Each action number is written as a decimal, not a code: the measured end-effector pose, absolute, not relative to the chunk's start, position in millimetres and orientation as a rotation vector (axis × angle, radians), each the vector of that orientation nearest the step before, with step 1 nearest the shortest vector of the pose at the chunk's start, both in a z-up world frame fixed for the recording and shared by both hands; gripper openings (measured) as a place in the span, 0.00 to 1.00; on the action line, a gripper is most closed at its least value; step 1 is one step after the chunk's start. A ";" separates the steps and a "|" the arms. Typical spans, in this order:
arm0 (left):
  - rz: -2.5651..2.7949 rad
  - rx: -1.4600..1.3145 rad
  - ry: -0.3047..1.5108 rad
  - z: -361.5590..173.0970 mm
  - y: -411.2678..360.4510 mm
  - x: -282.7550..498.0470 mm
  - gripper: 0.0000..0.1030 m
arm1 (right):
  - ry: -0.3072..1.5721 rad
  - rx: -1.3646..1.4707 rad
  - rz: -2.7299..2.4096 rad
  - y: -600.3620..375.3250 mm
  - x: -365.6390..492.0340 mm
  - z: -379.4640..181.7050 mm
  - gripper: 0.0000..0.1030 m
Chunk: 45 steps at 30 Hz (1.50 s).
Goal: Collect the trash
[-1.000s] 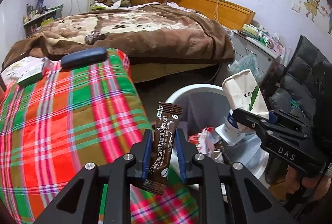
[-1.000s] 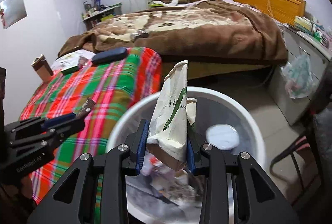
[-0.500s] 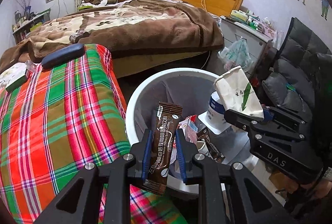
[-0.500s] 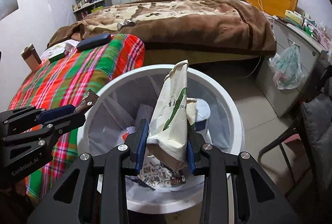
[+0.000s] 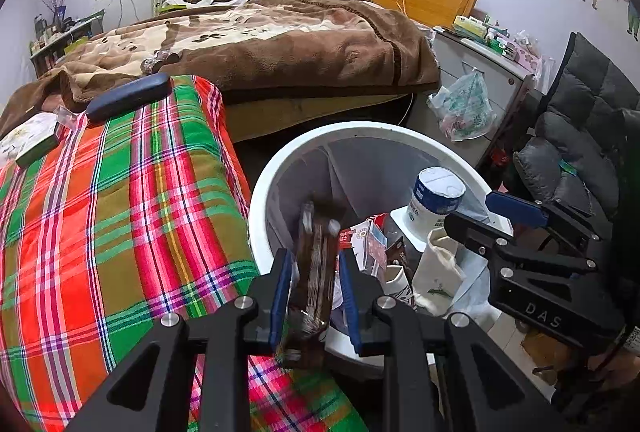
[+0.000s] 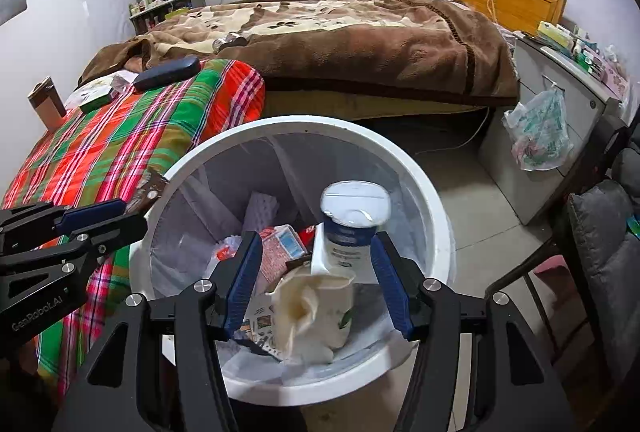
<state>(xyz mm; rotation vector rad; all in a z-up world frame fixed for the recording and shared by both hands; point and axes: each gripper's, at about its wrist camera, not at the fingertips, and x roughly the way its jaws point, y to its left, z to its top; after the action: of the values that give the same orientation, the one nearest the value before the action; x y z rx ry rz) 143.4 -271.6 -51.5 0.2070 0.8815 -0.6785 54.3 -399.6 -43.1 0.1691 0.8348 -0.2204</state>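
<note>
A white round bin [image 6: 420,171] holds several wrappers and a blue-and-white cup [image 6: 352,224]. My right gripper [image 6: 316,236] hangs over it, its jaws opening. The white paper bag [image 6: 312,312] lies crumpled in the bin below the pads, and neither pad touches it. The left wrist view shows the same bag [image 5: 436,268] under the right gripper [image 5: 470,209]. My left gripper [image 5: 315,254] is shut on a brown coffee sachet [image 5: 314,272], blurred, above the bin's near rim [image 5: 280,167]. In the right wrist view the left gripper [image 6: 134,213] sits at the bin's left edge with the sachet's tip [image 6: 150,187] sticking out.
A plaid red-and-green cloth [image 5: 120,211] covers the surface left of the bin, with a dark case [image 5: 128,95] at its far end. A bed with a brown blanket [image 5: 280,47] lies behind. A grey cabinet with a hanging plastic bag [image 5: 464,107] and a dark chair [image 5: 580,135] stand right.
The right jaws have spread and the paper bag has dropped from them into the bin. Both grippers have shifted over the bin. The sachet stays between the left pads.
</note>
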 end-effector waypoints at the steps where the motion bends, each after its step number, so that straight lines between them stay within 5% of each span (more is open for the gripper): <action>1: -0.676 0.209 0.880 -51.4 -270.4 142.7 0.29 | 0.835 0.173 -0.220 -399.5 54.2 -43.0 0.56; 4: -0.675 0.207 0.864 -49.0 -267.0 138.5 0.49 | 0.828 0.180 -0.227 -399.2 50.5 -41.4 0.56; 45: -0.513 0.199 0.566 -6.3 -177.0 -13.9 0.49 | 0.560 0.192 -0.350 -314.1 -58.9 -10.4 0.56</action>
<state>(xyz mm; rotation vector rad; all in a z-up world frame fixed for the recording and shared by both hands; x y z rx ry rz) -13.9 -177.0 -6.3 0.1989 0.5663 -0.5131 -58.9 -314.1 -10.4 0.1916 0.5601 -0.3496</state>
